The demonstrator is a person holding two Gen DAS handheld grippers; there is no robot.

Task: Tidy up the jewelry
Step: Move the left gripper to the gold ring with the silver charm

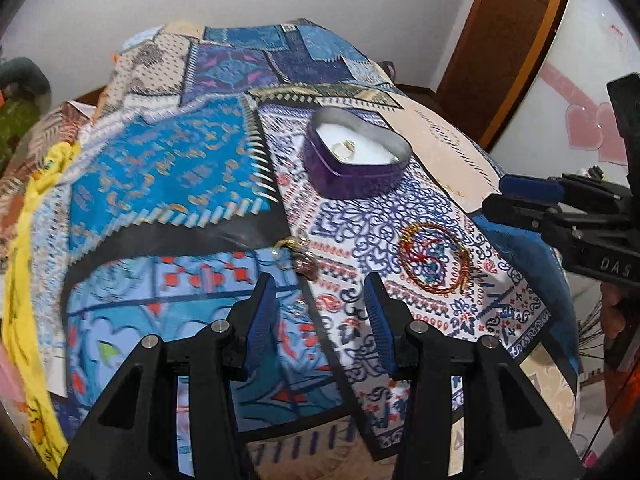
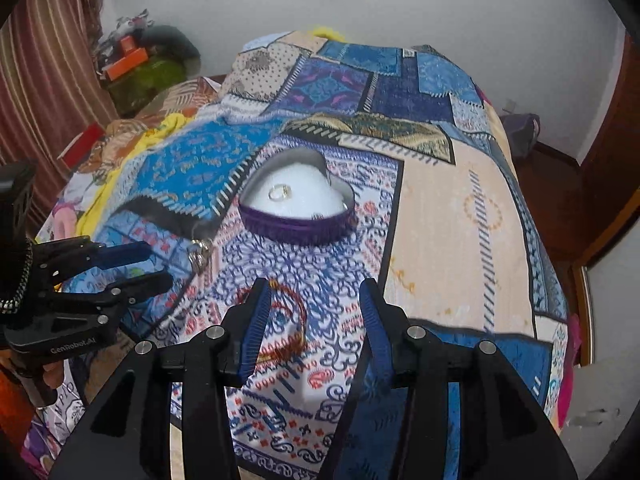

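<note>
A purple heart-shaped tin [image 1: 356, 160] with white padding stands open on the patterned bedspread; a gold ring [image 1: 345, 149] lies inside it. It also shows in the right wrist view [image 2: 298, 210], ring [image 2: 279, 193] inside. A small cluster of rings [image 1: 294, 254] lies on the cloth just beyond my open, empty left gripper [image 1: 320, 280]; it also appears in the right wrist view [image 2: 200, 256]. A red-gold wire bangle [image 1: 434, 258] lies to the right of it. My right gripper [image 2: 312, 288] is open and empty above the bangle [image 2: 286, 324].
The patchwork bedspread [image 2: 440, 208] covers the bed. A yellow cloth [image 1: 28, 240] lies at its left edge. Clutter and a striped curtain [image 2: 52, 60] stand at the far left. A wooden door frame [image 1: 500, 48] is at right.
</note>
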